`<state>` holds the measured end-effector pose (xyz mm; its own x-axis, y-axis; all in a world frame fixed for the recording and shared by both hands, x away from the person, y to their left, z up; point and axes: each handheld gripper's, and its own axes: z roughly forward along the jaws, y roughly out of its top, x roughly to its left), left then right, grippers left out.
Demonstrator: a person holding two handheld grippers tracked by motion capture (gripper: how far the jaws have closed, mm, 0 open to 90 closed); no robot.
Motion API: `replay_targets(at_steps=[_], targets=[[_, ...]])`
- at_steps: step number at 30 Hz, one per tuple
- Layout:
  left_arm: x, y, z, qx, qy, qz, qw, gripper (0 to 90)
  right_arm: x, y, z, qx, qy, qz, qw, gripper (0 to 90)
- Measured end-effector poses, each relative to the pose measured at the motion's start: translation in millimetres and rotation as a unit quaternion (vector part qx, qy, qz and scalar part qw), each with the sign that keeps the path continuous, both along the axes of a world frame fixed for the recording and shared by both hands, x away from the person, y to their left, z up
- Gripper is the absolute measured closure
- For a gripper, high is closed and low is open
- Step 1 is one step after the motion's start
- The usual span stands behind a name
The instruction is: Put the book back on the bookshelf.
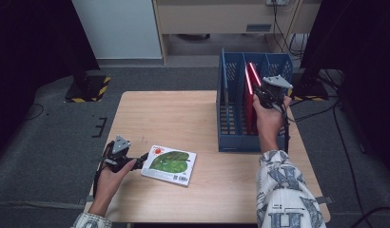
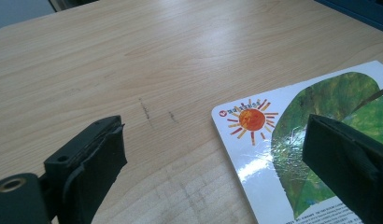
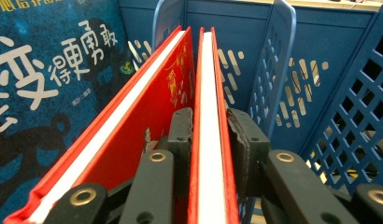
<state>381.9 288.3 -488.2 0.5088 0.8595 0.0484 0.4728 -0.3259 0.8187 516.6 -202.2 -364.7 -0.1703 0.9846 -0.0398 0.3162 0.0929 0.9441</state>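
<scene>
Pale wood-grain table (image 1: 183, 114) with faint pencil-like scuffs near its middle, standing on grey carpet; a white cabinet and light wood furniture behind it; dark curtains to both sides; a stand base with yellow-black hazard stripes (image 1: 88, 89) on the floor at far left.

High view: blue file rack (image 1: 231, 133) on the table's right half, with upright dividers; two red books standing in it; right gripper (image 1: 265, 97) held at the top of the red book (image 1: 254, 78) nearer the rack's right side; left gripper (image 1: 143, 160) low at the table's near left, just beside a picture book (image 1: 169, 165) lying flat.

Left gripper view: jaws released and wide apart; left jaw over bare table, right jaw over the picture book's (image 2: 292, 140) cover; no pad touching it; cover shows an orange sun with rays, a small red round logo with tiny print too small to read, and a large green leaf; glare on the glossy surface.

Right gripper view: the red book (image 3: 207, 140) stands on edge between the jaws, white page block facing the camera; left pad against its cover, a slim gap at the right pad, so the grip looks slackened, not clenched; a second red book (image 3: 147, 112) leans just left of it, gold ornament on its cover; a dark blue book (image 3: 49, 93) at far left with large white Chinese characters; perforated rack walls to the right.
</scene>
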Motion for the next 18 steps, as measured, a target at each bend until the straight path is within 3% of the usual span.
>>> replay_targets(at_steps=[18], targets=[[-0.3, -0.9, 0.6, 0.003, 0.0, -0.001, 1.0, 5.1, -17.6, 1.8, -3.2, -0.005, 0.003, 0.013, 0.9999, 67.8]])
